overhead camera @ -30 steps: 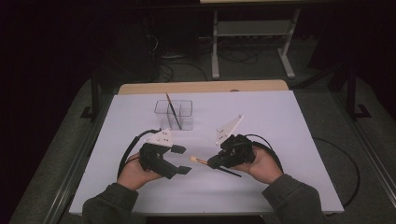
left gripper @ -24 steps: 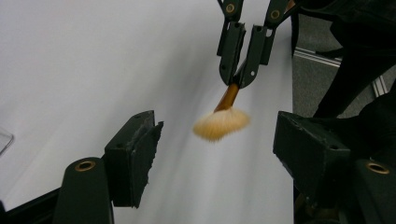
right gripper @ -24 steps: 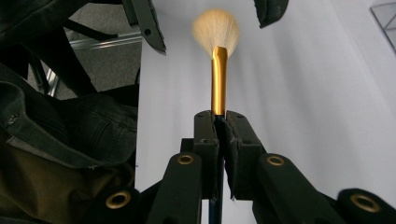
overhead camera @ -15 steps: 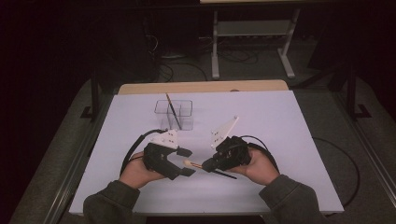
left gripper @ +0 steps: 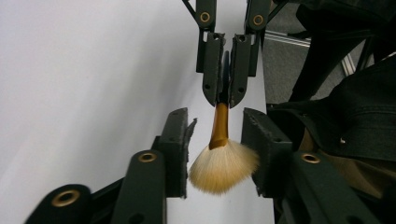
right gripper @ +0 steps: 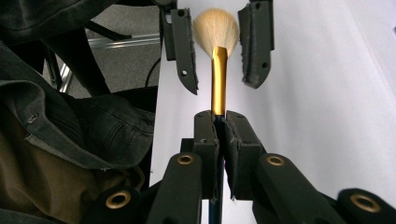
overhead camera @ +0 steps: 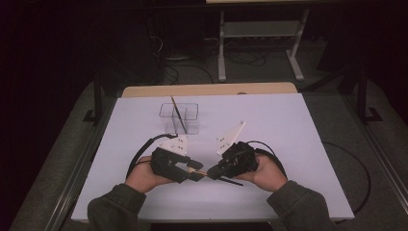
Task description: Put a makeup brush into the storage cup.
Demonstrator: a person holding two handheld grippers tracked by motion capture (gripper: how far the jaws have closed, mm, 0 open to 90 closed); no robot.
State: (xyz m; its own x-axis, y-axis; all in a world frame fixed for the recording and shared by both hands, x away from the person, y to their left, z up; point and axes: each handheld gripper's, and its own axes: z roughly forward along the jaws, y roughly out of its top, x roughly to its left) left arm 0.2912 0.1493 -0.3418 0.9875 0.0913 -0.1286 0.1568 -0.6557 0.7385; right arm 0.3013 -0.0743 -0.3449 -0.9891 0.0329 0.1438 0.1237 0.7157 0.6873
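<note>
The brush (right gripper: 218,60) hangs over the table's (overhead camera: 288,134) near middle, handle clamped in the right gripper (right gripper: 219,122), bristles offered between the left gripper's (left gripper: 219,140) open, empty jaws, likely for handover.

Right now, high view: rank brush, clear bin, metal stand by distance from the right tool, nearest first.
1. Brush: clamped in the right tool, head toward the left tool.
2. Clear bin: mid-table, up and left.
3. Metal stand: on the floor beyond the table.

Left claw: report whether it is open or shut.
Open. The left claw has its jaws apart on either side of the brush bristles, touching neither; the right claw clamps the handle.
</note>
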